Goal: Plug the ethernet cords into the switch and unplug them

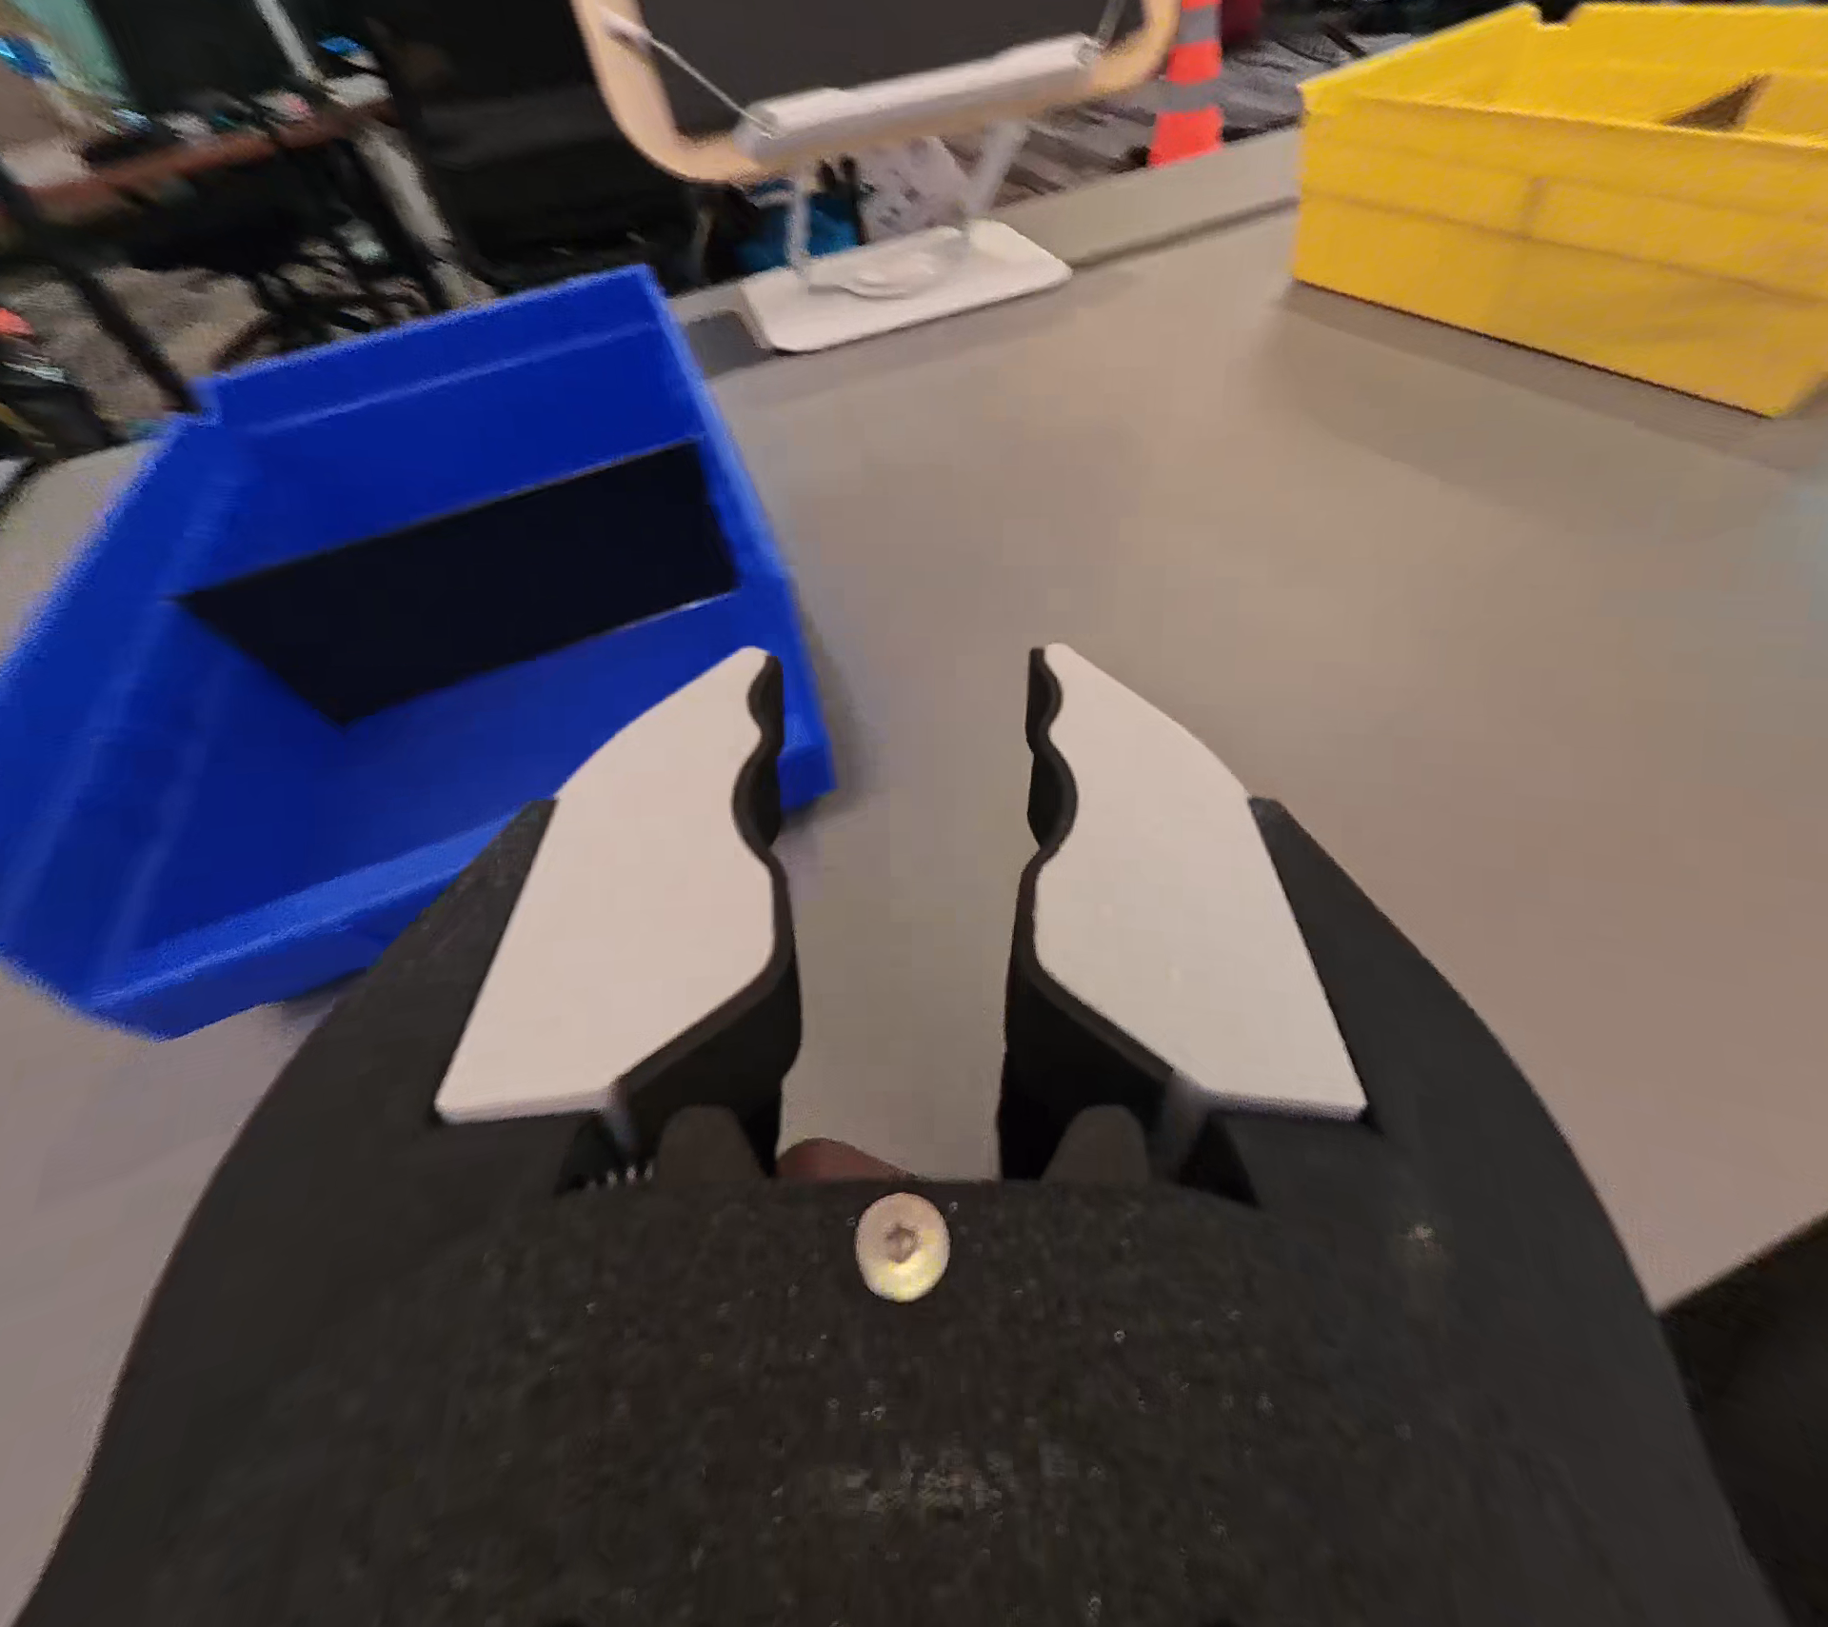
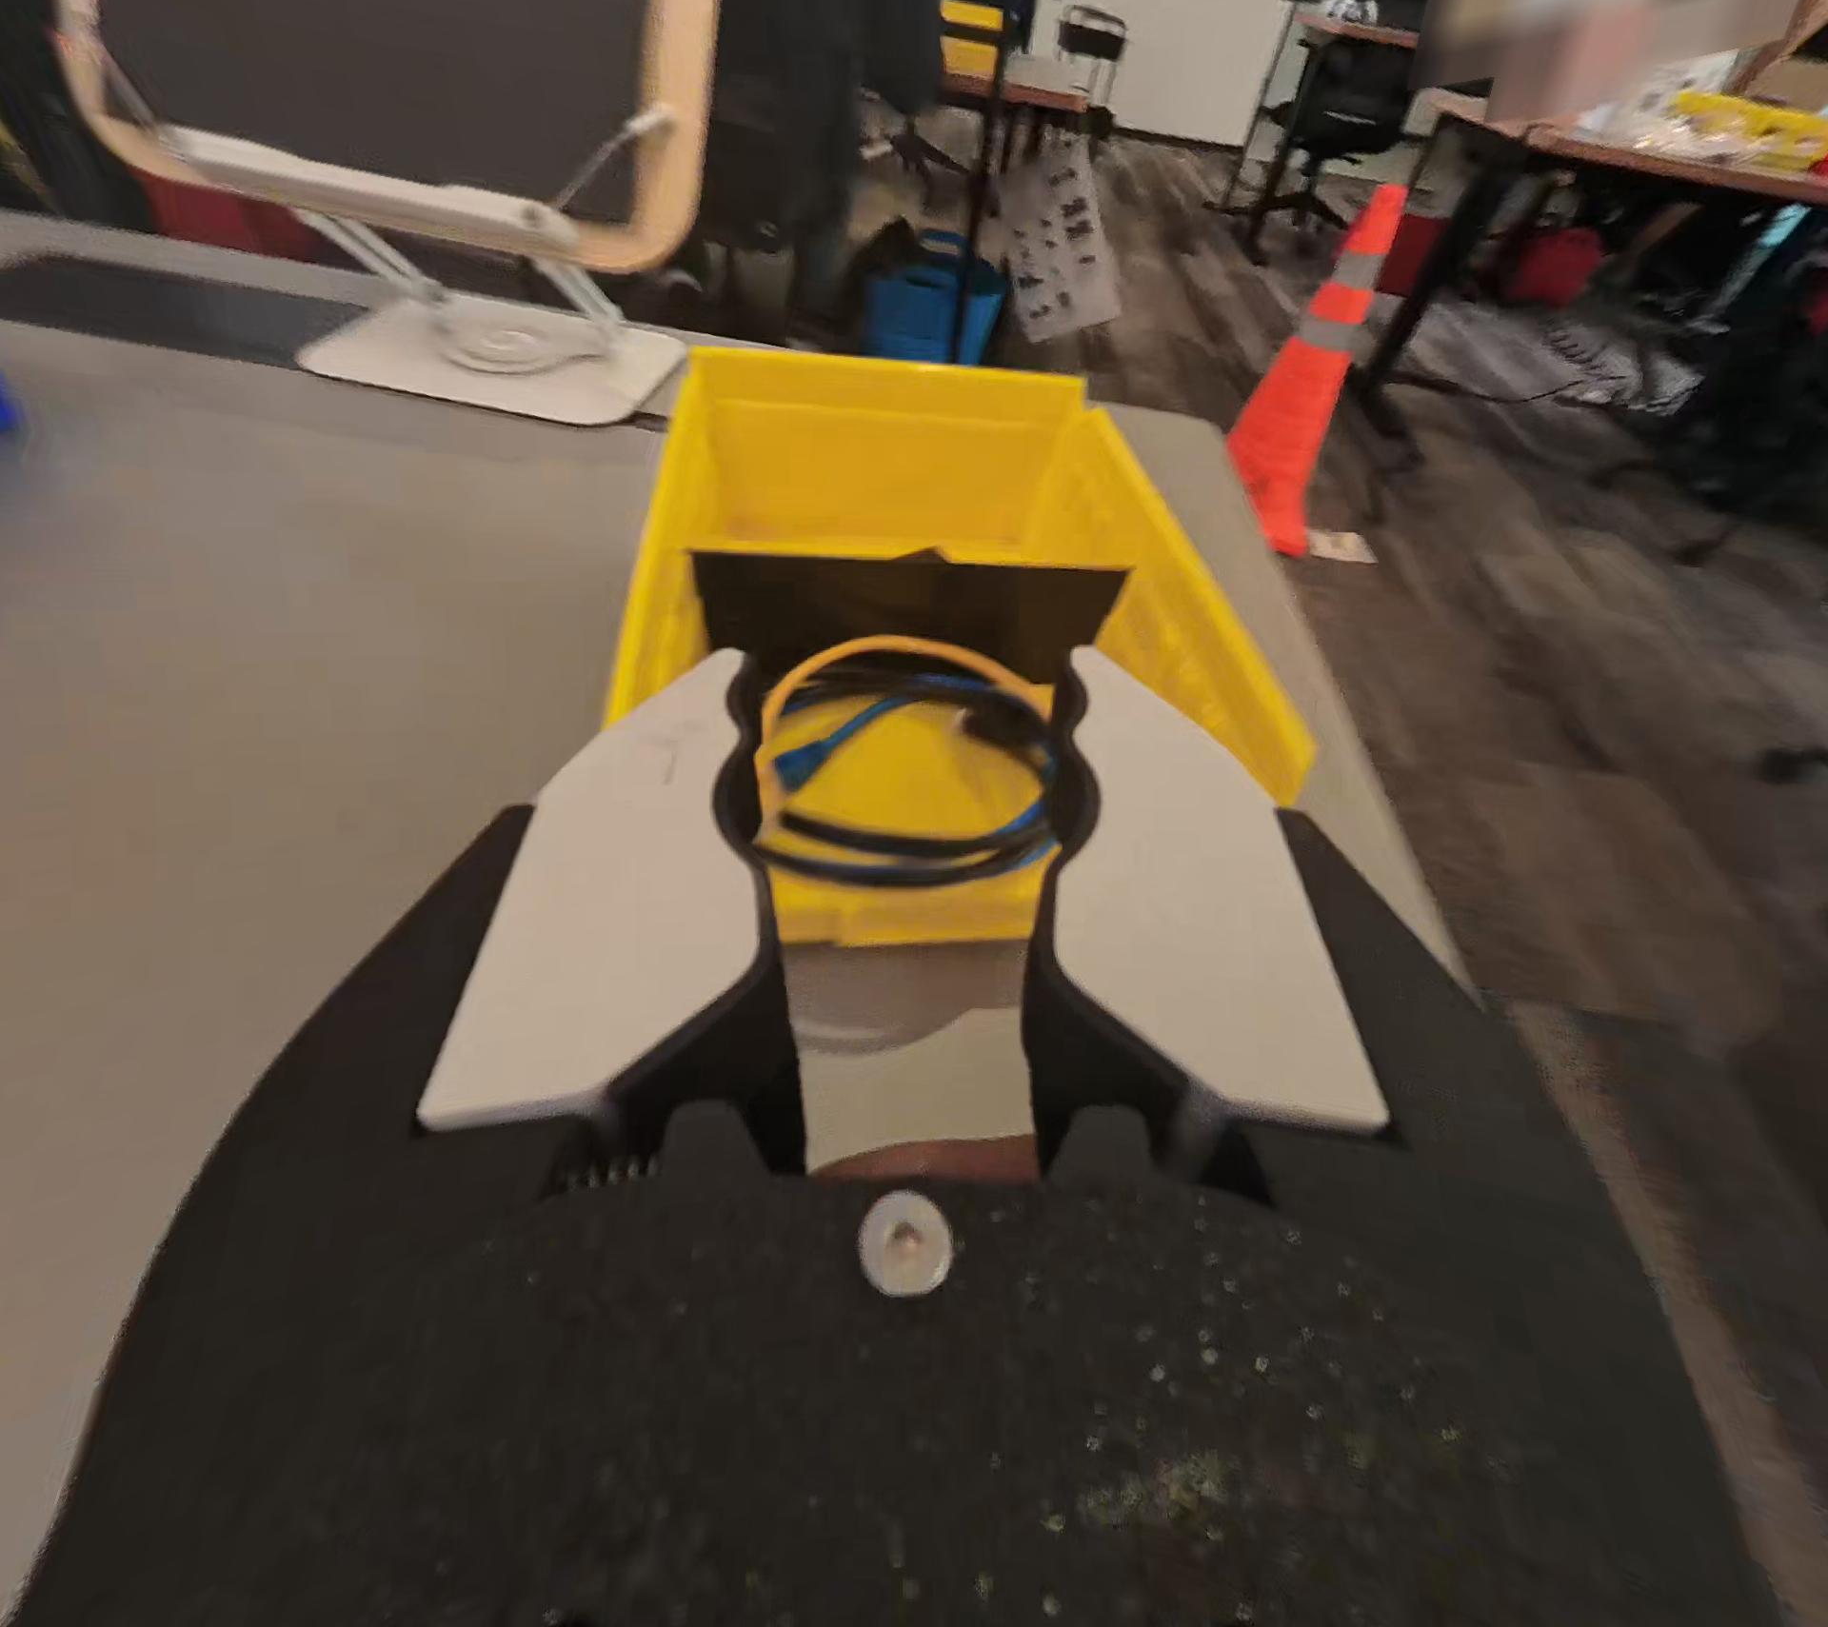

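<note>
Both claws are held apart, empty. Left gripper [image 1: 905,670] is hung beside blue bin [image 1: 326,689]. Right gripper [image 2: 905,670] is aimed at yellow bin [image 2: 1177,620], where coiled ethernet cords [image 2: 890,778], apparently three, are seen.

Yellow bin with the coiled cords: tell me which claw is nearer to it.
Right. The right claw hangs open just in front of the yellow bin, framing the coiled ethernet cords. The left claw is open beside the blue bin, well across the table from the yellow one.
</note>
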Demonstrator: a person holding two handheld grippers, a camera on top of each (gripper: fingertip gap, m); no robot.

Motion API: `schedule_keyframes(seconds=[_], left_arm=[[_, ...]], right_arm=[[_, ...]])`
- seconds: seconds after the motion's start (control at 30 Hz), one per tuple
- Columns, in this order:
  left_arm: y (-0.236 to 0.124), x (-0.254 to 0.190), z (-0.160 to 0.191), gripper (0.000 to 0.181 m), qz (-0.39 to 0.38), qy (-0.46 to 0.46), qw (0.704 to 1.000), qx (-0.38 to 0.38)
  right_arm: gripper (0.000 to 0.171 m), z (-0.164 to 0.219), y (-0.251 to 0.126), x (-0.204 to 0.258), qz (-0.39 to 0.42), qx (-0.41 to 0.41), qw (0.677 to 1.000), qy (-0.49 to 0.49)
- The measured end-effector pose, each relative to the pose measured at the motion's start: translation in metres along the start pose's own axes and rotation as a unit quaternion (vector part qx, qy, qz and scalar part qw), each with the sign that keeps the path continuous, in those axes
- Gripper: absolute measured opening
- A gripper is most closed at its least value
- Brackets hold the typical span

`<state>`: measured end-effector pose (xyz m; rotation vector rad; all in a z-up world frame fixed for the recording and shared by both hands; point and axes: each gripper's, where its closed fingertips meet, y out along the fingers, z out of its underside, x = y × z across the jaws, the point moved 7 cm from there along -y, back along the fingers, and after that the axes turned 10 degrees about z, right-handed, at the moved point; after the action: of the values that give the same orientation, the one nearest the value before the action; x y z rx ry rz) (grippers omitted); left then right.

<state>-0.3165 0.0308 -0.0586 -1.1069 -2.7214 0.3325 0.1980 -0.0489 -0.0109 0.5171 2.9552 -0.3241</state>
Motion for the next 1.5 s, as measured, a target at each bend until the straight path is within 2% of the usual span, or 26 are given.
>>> schedule_keyframes(seconds=[0.17, 0.23, 0.27, 0.4, 0.5, 0.67, 0.83, 1.1, 1.17, 1.27, 1.37, 1.5], left_arm=[[-0.028, 0.030, 0.001, 0.048, -0.053, -0.011, 0.998, -0.021], [-0.033, 0.030, 0.001, 0.035, -0.026, -0.018, 0.999, -0.043], [-0.034, 0.030, 0.002, 0.035, -0.021, -0.026, 0.998, -0.045], [-0.035, 0.032, 0.009, 0.029, -0.022, -0.044, 0.997, -0.065], [-0.029, 0.033, 0.012, 0.029, -0.018, -0.053, 0.996, -0.071], [-0.020, 0.034, 0.018, 0.021, -0.009, -0.066, 0.996, -0.060], [-0.020, 0.033, 0.016, 0.013, 0.006, -0.077, 0.996, -0.053], [-0.031, 0.028, 0.021, 0.000, 0.015, -0.076, 0.997, -0.025], [-0.036, 0.027, 0.021, 0.000, 0.016, -0.074, 0.997, -0.025], [-0.039, 0.024, 0.022, 0.000, 0.025, -0.070, 0.997, -0.030], [-0.042, 0.022, 0.022, 0.000, 0.019, -0.058, 0.998, -0.031], [-0.041, 0.022, 0.028, 0.000, 0.004, -0.056, 0.998, -0.002]], right_arm=[[0.055, 0.065, -0.025, 0.021, -0.025, 0.003, 0.996, 0.088], [0.047, 0.068, -0.027, 0.015, -0.040, -0.027, 0.990, 0.135], [0.043, 0.069, -0.027, 0.012, -0.053, -0.034, 0.988, 0.144], [0.037, 0.077, -0.023, 0.005, -0.062, -0.003, 0.991, 0.122], [0.018, 0.080, -0.025, 0.011, -0.084, 0.011, 0.993, 0.086], [0.000, 0.079, -0.022, 0.020, -0.098, 0.030, 0.991, 0.090], [0.000, 0.071, -0.017, 0.022, -0.084, 0.005, 0.994, 0.074], [0.000, 0.069, -0.007, 0.032, -0.062, 0.009, 0.995, 0.082], [0.000, 0.069, -0.006, 0.039, -0.111, 0.041, 0.988, 0.101], [0.000, 0.063, -0.004, 0.042, -0.147, 0.032, 0.980, 0.131], [0.000, 0.067, 0.002, 0.040, -0.136, 0.042, 0.985, 0.095], [0.000, 0.064, 0.008, 0.040, -0.146, 0.031, 0.984, 0.095]])
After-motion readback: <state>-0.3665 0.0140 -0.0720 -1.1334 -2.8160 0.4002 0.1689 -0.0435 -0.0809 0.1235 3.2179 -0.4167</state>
